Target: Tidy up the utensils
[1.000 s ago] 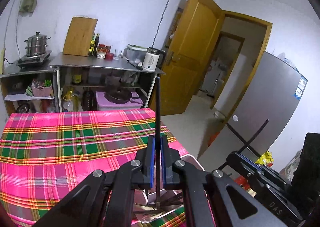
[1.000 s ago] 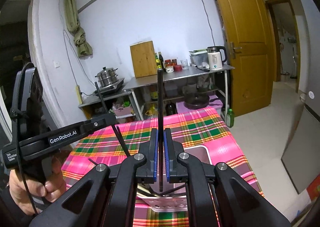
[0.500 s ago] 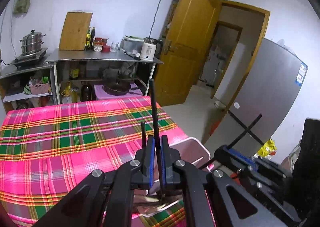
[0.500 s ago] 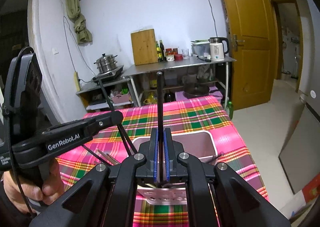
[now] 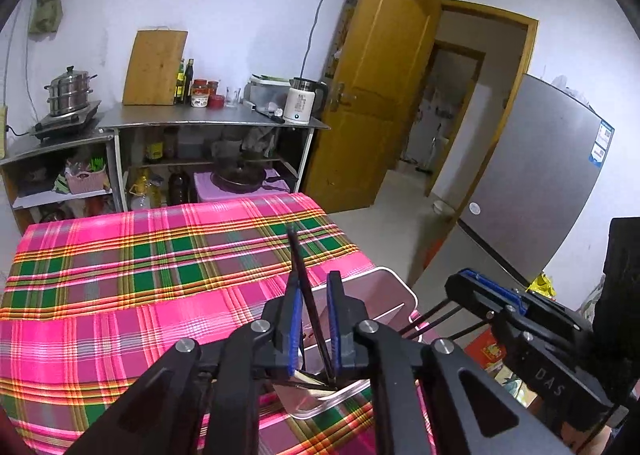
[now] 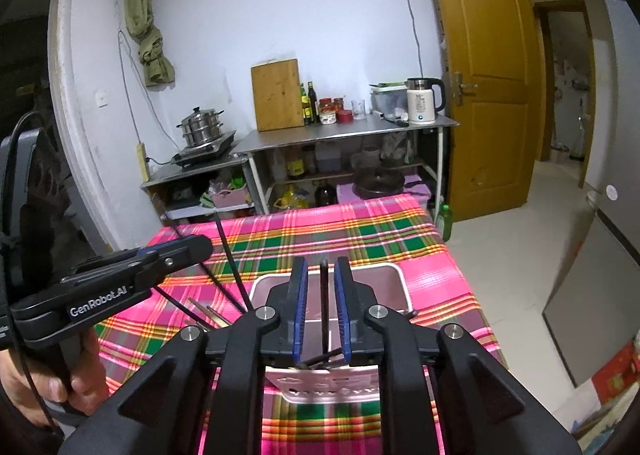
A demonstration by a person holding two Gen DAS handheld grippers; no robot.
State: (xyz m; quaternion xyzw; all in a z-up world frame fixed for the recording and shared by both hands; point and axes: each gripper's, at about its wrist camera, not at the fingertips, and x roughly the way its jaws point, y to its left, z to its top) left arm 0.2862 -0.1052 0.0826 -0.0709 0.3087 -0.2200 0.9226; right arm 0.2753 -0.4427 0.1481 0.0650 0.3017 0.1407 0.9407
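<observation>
My left gripper [image 5: 314, 279] hangs over the near end of a pink plastic bin [image 5: 396, 283] on the plaid tablecloth. Its jaws are opening. A black chopstick [image 5: 304, 279] leans loose across the gap, its lower end down in the bin. My right gripper [image 6: 321, 263] is above the same bin [image 6: 401, 277], jaws also opening. A second black chopstick [image 6: 324, 307] stands free between its blue pads, with a gap on each side. The left gripper [image 6: 188, 249] shows at the left of the right wrist view, held by a hand. The right gripper [image 5: 484, 289] shows at the right of the left wrist view.
A few more chopsticks [image 6: 214, 315] lie on the cloth left of the bin. The table [image 5: 120, 275] ends close to the bin's right side, with bare floor beyond. A steel counter [image 6: 344, 133] with a kettle, bottles and a cutting board stands behind the table.
Both pairs of jaws have parted from their chopsticks. Each chopstick has slid lower into the bin, and the left one now leans sideways.
</observation>
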